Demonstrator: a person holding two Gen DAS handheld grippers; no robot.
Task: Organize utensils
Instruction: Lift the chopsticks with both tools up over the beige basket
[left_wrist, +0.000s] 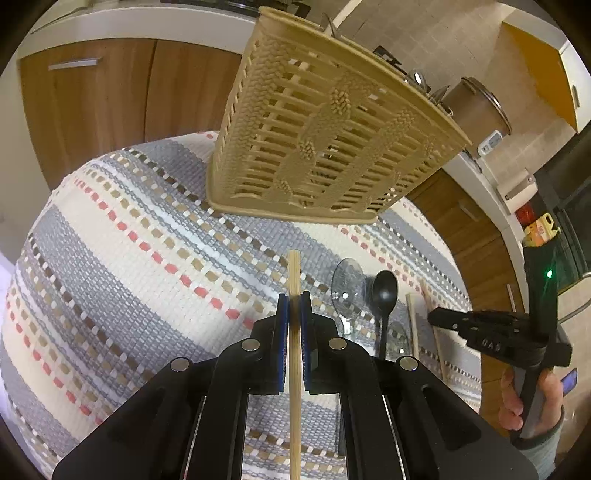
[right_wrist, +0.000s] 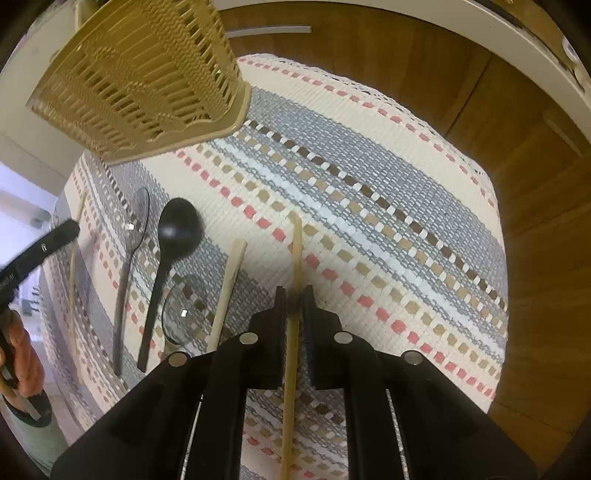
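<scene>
Left tongs (left_wrist: 294, 306) clamped on a chopstick (left_wrist: 294, 273); right tongs (right_wrist: 294, 301) likewise pinching a stick (right_wrist: 296, 240). Basket (left_wrist: 321, 122) contents mostly hidden, perhaps cutlery.

basket (left_wrist: 332, 122) contents mostly hidden, chopstick (right_wrist: 291, 332) cut off below

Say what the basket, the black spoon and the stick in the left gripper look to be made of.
Basket: probably moulded plastic, matte beige, its weave pattern too regular for wicker.
Black spoon: likely plastic, with a soft sheen on the bowl.
Stick in the left gripper: pale wood or bamboo, unvarnished.
</scene>
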